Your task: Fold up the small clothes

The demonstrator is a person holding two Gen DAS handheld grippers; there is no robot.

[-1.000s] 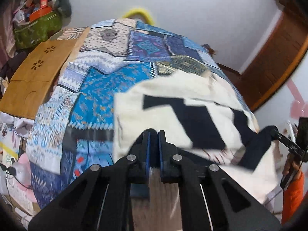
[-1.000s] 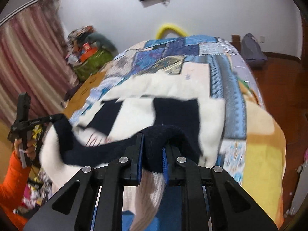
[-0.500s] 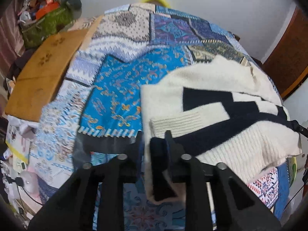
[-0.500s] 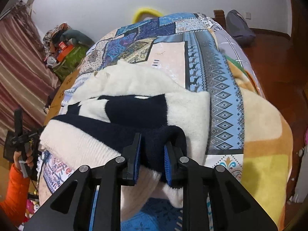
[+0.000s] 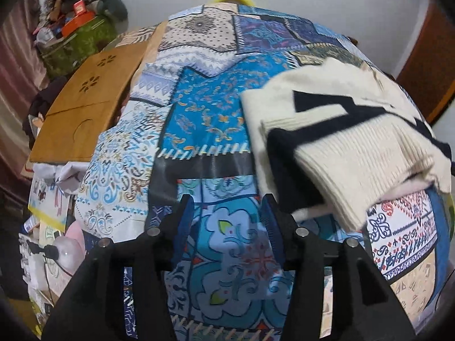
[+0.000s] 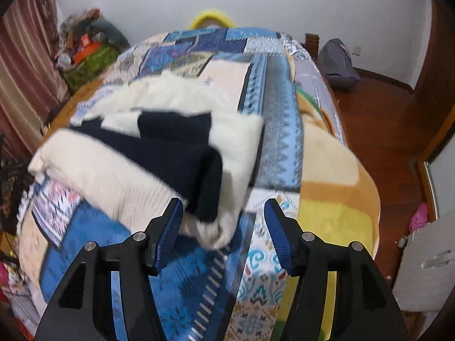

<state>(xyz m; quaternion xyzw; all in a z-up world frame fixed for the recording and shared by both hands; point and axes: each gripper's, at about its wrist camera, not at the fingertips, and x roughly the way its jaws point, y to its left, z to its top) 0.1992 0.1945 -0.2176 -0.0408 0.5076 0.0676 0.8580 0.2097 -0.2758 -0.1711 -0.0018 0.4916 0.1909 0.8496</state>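
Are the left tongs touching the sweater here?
Apart. The left wrist view shows the left tongs open over bare quilt, with the sweater lying off to their right.

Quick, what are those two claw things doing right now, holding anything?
Left gripper: open, holding nothing; the sweater lies to its right.
Right gripper: open, holding nothing; the sweater's folded edge sits between its fingers, ungripped.
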